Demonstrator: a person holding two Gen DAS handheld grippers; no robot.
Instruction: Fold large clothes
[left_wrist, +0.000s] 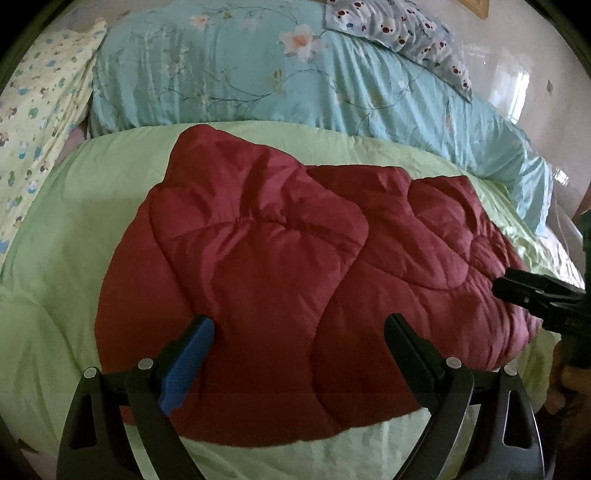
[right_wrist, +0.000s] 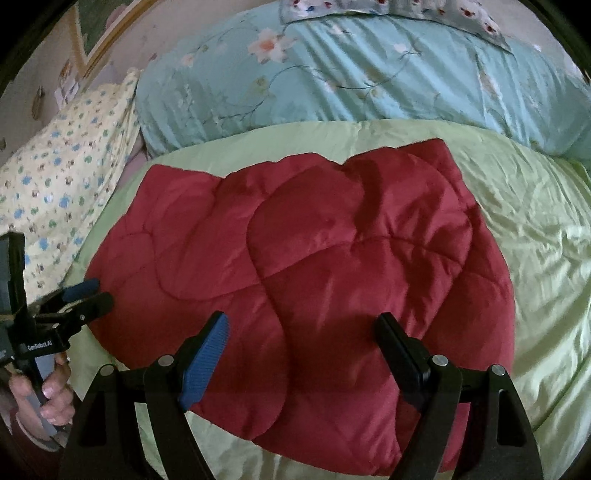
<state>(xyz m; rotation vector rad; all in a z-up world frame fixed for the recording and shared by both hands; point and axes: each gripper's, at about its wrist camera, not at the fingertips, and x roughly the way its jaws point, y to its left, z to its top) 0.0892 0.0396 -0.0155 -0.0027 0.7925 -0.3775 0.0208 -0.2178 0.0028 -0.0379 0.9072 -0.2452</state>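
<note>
A dark red quilted padded garment (left_wrist: 280, 273) lies folded in a compact bundle on a light green quilt (left_wrist: 55, 266); it also shows in the right wrist view (right_wrist: 332, 266). My left gripper (left_wrist: 299, 325) is open and empty, its jaws spread wide just above the garment's near edge. My right gripper (right_wrist: 301, 325) is open and empty, held above the garment's near right part. The right gripper's fingers (left_wrist: 532, 288) show at the garment's right end in the left view. The left gripper (right_wrist: 88, 295) shows at the garment's left edge in the right view.
A turquoise floral duvet (left_wrist: 258, 74) lies rolled behind the green quilt (right_wrist: 535, 258). A yellow patterned pillow (left_wrist: 37, 122) sits at the left and a blue patterned pillow (left_wrist: 406, 29) at the back right. The person's hand (right_wrist: 51, 387) holds the left gripper's handle.
</note>
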